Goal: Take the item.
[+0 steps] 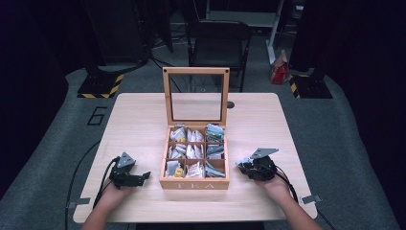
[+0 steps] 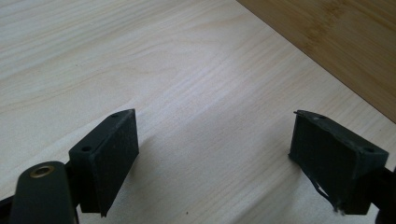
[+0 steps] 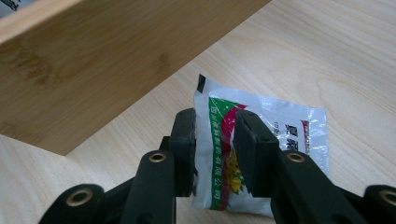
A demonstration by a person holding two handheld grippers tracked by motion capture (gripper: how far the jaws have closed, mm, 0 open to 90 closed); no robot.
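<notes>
A pale wood table [image 1: 139, 115] stands on grey floor, a dark chair behind. The wooden box [image 1: 194, 182] reads "TEA". Beside its right wall, the right gripper [image 3: 215, 140] pinches a white-green sachet [image 3: 280, 126]; beside its left wall, the left gripper [image 2: 215, 154] is spread.

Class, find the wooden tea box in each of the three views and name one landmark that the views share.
High view: tea box at table centre, lid up.
Left gripper view: its wooden side fills the top right corner.
Right gripper view: its wall crosses the upper left.
Shared landmark: the pale table.
</notes>
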